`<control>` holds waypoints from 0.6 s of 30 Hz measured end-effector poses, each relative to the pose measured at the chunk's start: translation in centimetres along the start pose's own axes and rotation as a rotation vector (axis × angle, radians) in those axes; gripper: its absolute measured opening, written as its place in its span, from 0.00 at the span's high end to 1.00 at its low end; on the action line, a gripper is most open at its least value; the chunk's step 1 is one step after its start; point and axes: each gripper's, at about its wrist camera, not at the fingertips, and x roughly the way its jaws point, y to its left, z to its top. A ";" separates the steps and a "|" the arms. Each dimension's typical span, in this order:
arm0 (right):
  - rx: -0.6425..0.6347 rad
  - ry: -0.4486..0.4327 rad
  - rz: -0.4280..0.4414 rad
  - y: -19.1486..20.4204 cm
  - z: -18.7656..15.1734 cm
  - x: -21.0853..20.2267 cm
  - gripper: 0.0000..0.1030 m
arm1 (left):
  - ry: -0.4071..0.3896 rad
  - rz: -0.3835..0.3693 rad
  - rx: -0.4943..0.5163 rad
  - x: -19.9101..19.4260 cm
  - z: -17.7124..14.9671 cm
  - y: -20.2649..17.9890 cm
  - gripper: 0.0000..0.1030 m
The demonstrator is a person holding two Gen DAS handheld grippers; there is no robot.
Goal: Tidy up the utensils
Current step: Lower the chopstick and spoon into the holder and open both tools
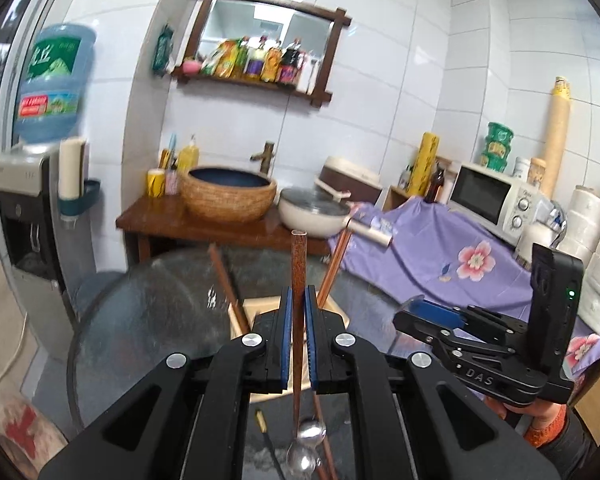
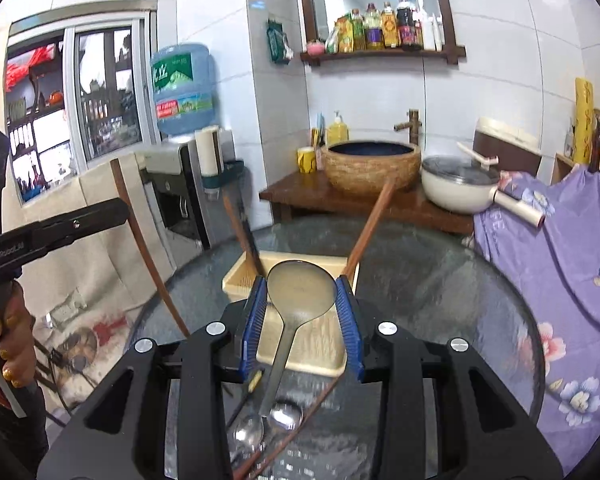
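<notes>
My left gripper (image 1: 299, 300) is shut on a brown chopstick (image 1: 299, 264) that stands upright between its blue pads above the glass table. My right gripper (image 2: 302, 292) is shut on the bowl of a grey metal ladle (image 2: 300, 288), whose handle hangs down toward me. Below both sits a cream utensil holder (image 2: 304, 344) with chopsticks (image 2: 366, 228) leaning in it. Two metal spoons (image 2: 268, 424) and loose chopsticks lie on the glass near me. The right gripper also shows in the left wrist view (image 1: 416, 308).
The round glass table (image 2: 440, 280) carries everything. Behind it are a wooden stand with a woven basin (image 2: 372, 168) and a white lidded pan (image 2: 460, 188), a purple flowered cloth (image 2: 560, 248) at the right, and a water dispenser (image 2: 180, 184) at the left.
</notes>
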 end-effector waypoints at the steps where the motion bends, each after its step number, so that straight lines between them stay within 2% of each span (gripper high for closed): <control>1: -0.001 -0.009 -0.002 0.0 0.8 0.0 0.65 | -0.008 -0.004 0.001 0.0 0.9 -0.2 0.94; 5: 0.006 -0.046 -0.016 -0.3 5.3 0.2 0.65 | -0.056 0.015 0.009 0.2 4.9 -0.7 0.94; 7: -0.009 -0.075 -0.062 -0.2 7.3 0.7 0.65 | -0.081 0.031 0.013 0.4 6.5 -1.0 0.94; 11: -0.005 -0.098 -0.114 -0.4 9.6 2.4 0.65 | -0.105 0.073 0.001 2.2 9.2 -0.8 0.94; 15: -0.023 -0.108 -0.165 -0.3 9.1 4.7 0.65 | -0.085 0.114 -0.007 4.5 9.0 -0.3 0.94; 18: -0.039 -0.104 -0.198 -0.3 7.3 6.5 0.65 | -0.074 0.159 0.003 6.2 7.3 0.2 0.94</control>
